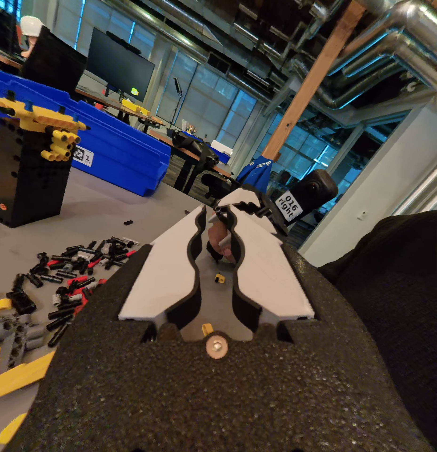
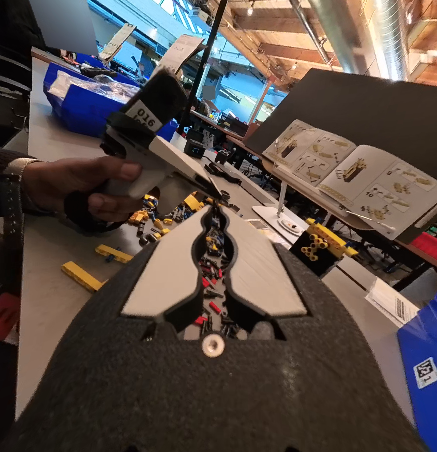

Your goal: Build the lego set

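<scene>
- Left wrist view: my left gripper [image 1: 216,212] and right gripper [image 1: 218,208] meet tip to tip on a small black pin [image 1: 217,209]; both nearly closed.
- Which one grips it, I cannot tell.
- Loose pins [image 1: 73,269] lie on the grey table [image 1: 102,215] below; black-and-yellow block model [image 1: 29,159] stands well left.

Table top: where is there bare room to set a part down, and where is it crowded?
Bare grey table lies between the black-and-yellow model, the blue bin and the pile of black and red pins. Another free strip runs left of the long yellow beam. It is crowded at the pin pile and beneath both gripper tips.
</scene>
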Demonstrator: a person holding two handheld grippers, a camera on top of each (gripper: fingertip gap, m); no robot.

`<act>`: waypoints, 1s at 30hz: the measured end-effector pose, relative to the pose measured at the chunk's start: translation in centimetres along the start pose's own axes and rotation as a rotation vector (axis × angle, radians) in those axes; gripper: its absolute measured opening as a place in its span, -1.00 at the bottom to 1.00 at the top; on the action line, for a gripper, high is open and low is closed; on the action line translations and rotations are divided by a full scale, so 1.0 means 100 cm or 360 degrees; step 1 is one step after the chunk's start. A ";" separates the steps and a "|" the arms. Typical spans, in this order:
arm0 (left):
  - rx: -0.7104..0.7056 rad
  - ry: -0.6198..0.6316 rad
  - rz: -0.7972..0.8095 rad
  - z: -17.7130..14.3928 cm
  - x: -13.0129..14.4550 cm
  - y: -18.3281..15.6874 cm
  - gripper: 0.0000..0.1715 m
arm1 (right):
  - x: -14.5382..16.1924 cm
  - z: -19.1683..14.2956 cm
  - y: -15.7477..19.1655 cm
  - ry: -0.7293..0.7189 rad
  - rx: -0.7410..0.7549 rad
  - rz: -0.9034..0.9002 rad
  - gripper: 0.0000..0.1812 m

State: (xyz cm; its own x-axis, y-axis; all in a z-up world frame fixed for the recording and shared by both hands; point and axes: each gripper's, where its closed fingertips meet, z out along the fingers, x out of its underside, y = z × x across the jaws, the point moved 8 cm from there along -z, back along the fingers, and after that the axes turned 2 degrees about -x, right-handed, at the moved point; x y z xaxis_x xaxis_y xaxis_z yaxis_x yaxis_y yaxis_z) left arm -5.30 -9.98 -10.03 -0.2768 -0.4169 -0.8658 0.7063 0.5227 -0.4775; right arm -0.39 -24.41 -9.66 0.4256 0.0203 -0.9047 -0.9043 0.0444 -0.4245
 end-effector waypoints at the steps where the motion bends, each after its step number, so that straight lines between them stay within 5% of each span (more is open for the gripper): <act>1: 0.0022 0.0012 -0.0034 0.001 0.001 0.001 -0.81 | -0.001 -0.001 0.000 -0.0008 0.0014 -0.0012 -0.95; 14: 0.0073 0.0093 -0.0115 0.005 0.006 0.001 -0.95 | -0.002 0.002 0.010 0.0007 0.0043 -0.0176 -0.95; 19: 0.0125 0.0067 -0.0250 0.002 0.005 0.006 -0.96 | -0.001 0.005 0.013 -0.0015 -0.0075 -0.0053 -0.75; 24: 0.0167 0.0057 -0.0288 0.002 0.005 0.006 -0.96 | 0.001 0.004 0.008 0.0031 -0.0001 -0.0067 -0.95; 30: 0.0220 0.0049 -0.0353 0.002 0.006 0.007 -0.96 | 0.000 0.004 0.010 0.0028 0.0016 -0.0116 -0.95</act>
State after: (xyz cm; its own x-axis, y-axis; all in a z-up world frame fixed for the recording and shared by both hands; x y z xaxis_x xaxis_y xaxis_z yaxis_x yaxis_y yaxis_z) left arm -4.84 -9.96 -10.83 -0.4527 -0.4861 -0.7475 0.7079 0.3139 -0.6328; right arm -1.26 -24.01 -10.11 0.4896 -0.0006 -0.8720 -0.8706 0.0552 -0.4888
